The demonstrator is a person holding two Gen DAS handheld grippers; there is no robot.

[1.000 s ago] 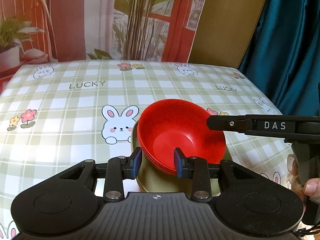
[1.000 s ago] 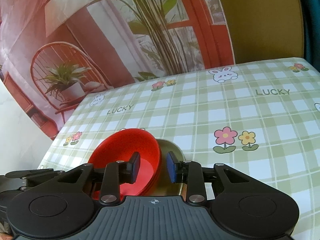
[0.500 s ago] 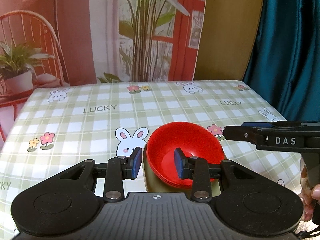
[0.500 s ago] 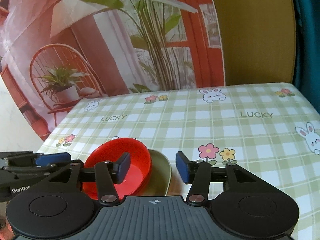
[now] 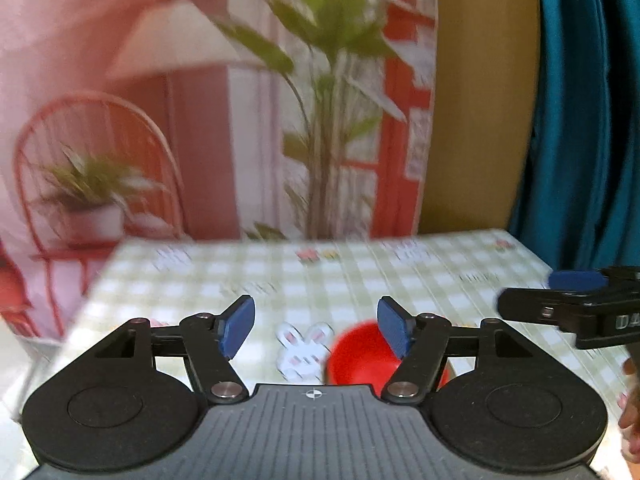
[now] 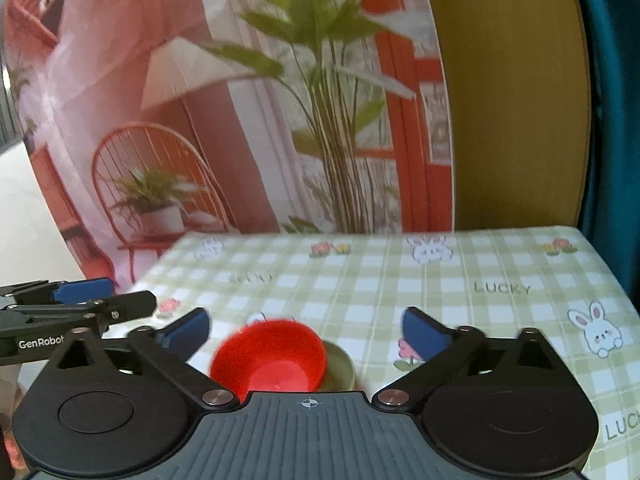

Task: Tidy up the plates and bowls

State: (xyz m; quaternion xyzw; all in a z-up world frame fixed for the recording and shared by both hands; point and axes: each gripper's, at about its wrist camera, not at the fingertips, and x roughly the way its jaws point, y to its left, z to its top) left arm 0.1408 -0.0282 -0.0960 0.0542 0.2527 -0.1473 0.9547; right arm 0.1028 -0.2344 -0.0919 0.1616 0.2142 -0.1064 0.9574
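Observation:
A stack of red bowls [image 6: 272, 356] sits on an olive-green plate [image 6: 340, 364] on the checked tablecloth. In the left wrist view the red bowls [image 5: 360, 356] show low between the fingers, partly hidden by the gripper body. My left gripper [image 5: 316, 328] is open, empty and raised back from the bowls; it also shows in the right wrist view [image 6: 80, 304]. My right gripper [image 6: 306, 332] is open wide, empty and above the bowls; it shows at the right in the left wrist view [image 5: 568, 296].
The table [image 6: 500, 288] has a green check cloth with bunnies, flowers and "LUCKY" print. A printed backdrop with a plant and a chair stands behind it. A teal curtain [image 5: 580, 120] hangs at the right.
Both grippers opened wide and pulled up and back from the red bowls. The bowls stay stacked on the plate. The left wrist view is blurred by motion.

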